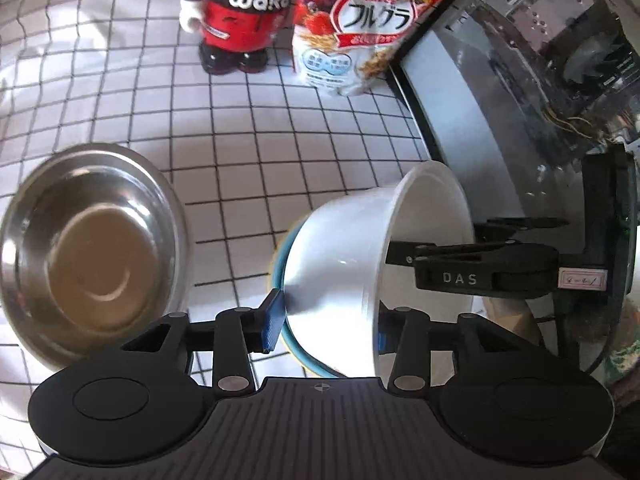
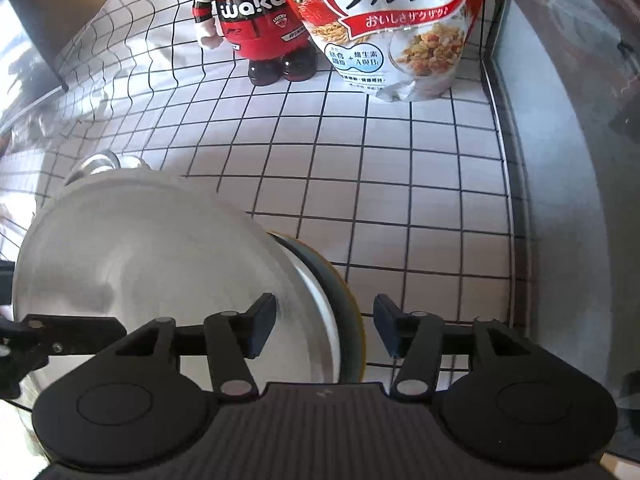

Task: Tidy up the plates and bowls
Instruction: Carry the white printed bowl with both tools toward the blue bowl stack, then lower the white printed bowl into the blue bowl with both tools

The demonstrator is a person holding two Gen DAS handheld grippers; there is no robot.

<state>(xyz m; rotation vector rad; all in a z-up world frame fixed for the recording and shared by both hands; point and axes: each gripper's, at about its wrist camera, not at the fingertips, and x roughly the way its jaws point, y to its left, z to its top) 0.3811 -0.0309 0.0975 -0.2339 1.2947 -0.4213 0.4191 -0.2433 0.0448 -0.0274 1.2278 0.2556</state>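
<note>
In the left wrist view my left gripper (image 1: 326,322) is shut on the rim of a white bowl (image 1: 340,264), which is tilted on its side over a teal and yellow bowl (image 1: 288,340) beneath it. A steel bowl (image 1: 92,252) sits on the cloth to the left. The right gripper's black fingers (image 1: 480,270) reach in from the right, by the white bowl's mouth. In the right wrist view my right gripper (image 2: 324,328) is open, its jaws straddling the rims of the white bowl (image 2: 140,260) and the teal and yellow bowl (image 2: 340,304).
A white cloth with a black grid (image 1: 280,140) covers the table. A red and black figure bottle (image 1: 240,12) and a cereal bag (image 1: 368,20) stand at the back. A dark-framed glass case (image 1: 540,100) borders the right side.
</note>
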